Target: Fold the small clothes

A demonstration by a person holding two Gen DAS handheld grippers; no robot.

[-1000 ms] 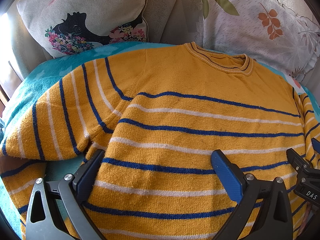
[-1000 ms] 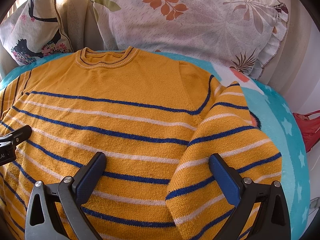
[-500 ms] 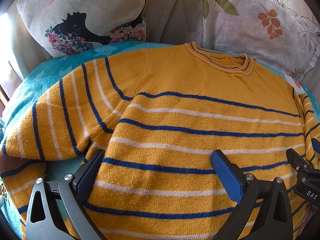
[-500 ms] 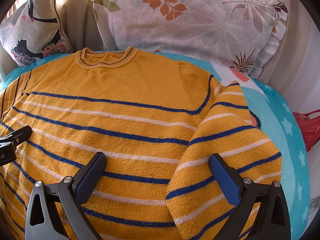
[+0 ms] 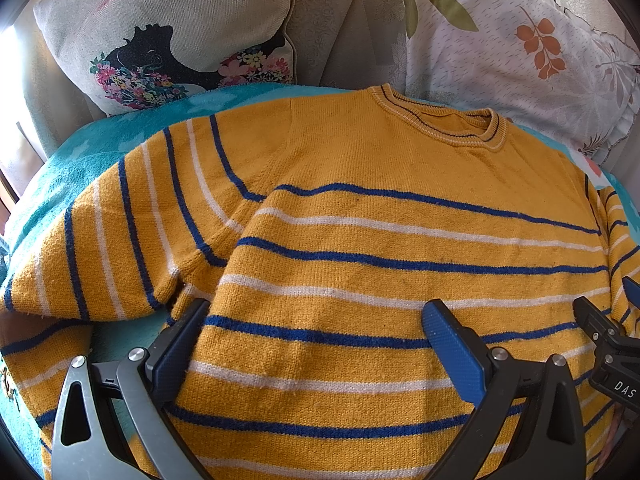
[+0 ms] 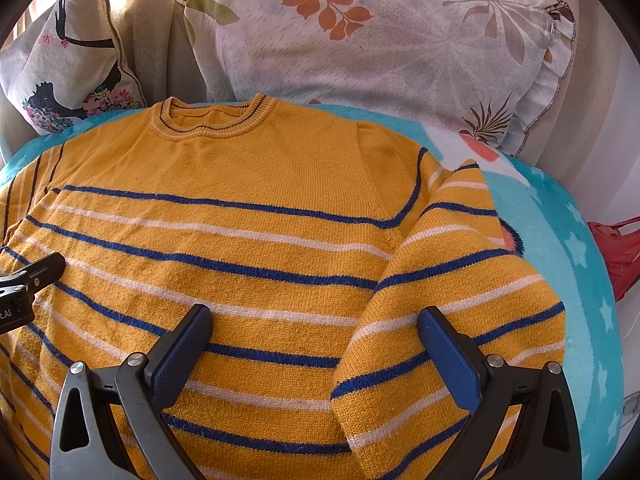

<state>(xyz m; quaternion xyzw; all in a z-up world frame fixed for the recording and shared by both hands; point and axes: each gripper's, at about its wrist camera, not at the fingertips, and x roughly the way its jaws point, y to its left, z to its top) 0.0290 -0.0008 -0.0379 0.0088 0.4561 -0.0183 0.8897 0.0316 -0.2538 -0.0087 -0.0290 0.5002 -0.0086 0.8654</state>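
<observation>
A small yellow sweater [image 5: 360,168] with blue and white stripes lies spread flat, front up, neck away from me; it also shows in the right wrist view [image 6: 260,184]. Its left sleeve [image 5: 100,248] reaches out to the left. Its right sleeve [image 6: 452,312] is folded down along the body. My left gripper [image 5: 316,332] is open and empty over the lower left body. My right gripper [image 6: 316,336] is open and empty over the lower right body, straddling the sleeve's inner edge.
The sweater lies on a turquoise blanket [image 6: 568,248] with white stars. A bird-print cushion [image 5: 168,28] and a leaf-print pillow [image 6: 400,40] stand behind it. A red item [image 6: 620,256] sits off the right edge.
</observation>
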